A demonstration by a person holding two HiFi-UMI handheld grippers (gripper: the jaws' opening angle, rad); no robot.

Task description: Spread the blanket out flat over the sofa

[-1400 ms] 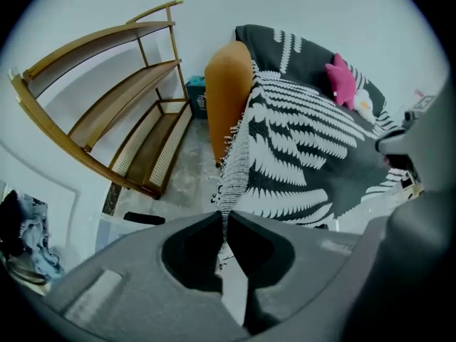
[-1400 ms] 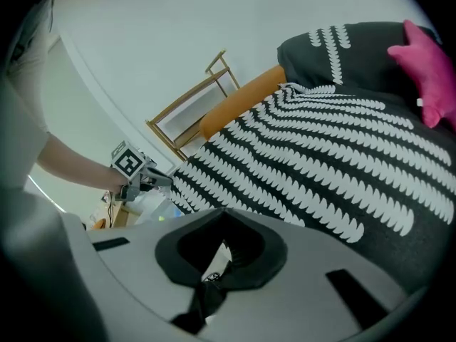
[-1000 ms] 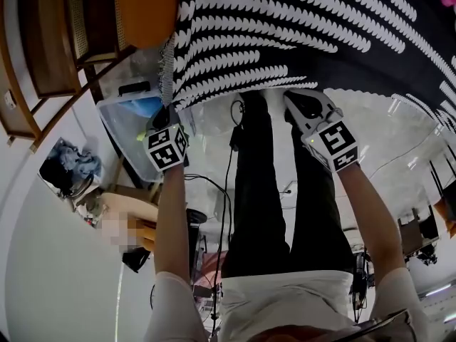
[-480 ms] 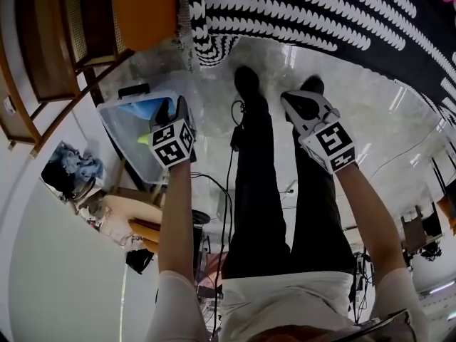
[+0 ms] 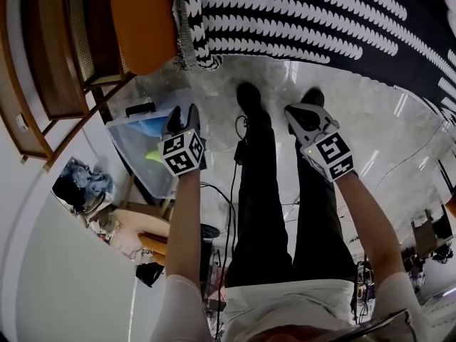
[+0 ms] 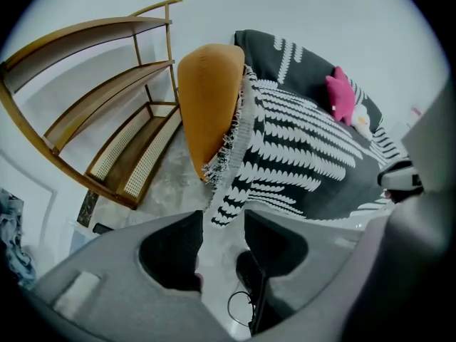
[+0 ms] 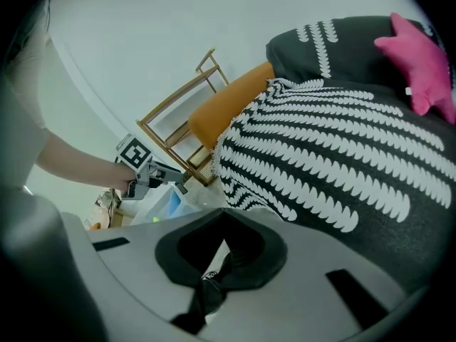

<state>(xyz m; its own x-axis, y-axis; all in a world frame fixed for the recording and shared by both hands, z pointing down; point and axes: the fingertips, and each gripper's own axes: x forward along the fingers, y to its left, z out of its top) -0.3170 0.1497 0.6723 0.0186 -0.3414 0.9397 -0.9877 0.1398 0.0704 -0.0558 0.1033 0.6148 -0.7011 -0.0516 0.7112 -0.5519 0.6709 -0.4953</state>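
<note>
Much of the sofa [image 5: 142, 20] is hidden: only its orange arm shows, and the rest lies under the blanket [image 5: 299, 20], which the top edge of the head view cuts off. Far to the left of the left gripper [image 5: 182, 116] stands a wooden shelf [image 5: 50, 41], partly out of the picture. Just left of this gripper and below it is a clear plastic box [image 5: 135, 137]; what is inside is hard to make out.

The left gripper's jaws have just been opening, and in its own view they stand apart with nothing held; through the gap of the left gripper [image 6: 223, 223] only the pale floor [image 6: 171, 184] and a black shoe [image 6: 249, 266] show. The blanket [image 6: 299, 141] lies ahead of its tips, apart from them. A corner with a white fringe hangs down beside the orange arm of the sofa [image 6: 206, 98], straight beyond the gap.

The blanket is black with rows of white leaf-like marks. It covers the seat and the back, and its lower edge hangs toward the floor.

The right gripper [image 5: 303, 112] has its jaws together and is empty. In its own view, the blanket [image 7: 335, 141] spreads ahead of the right gripper [image 7: 223, 216] and to its right, not touching it. Farther right, a pink cushion [image 7: 420, 55] rests on the blanket, partly cut off.
</note>
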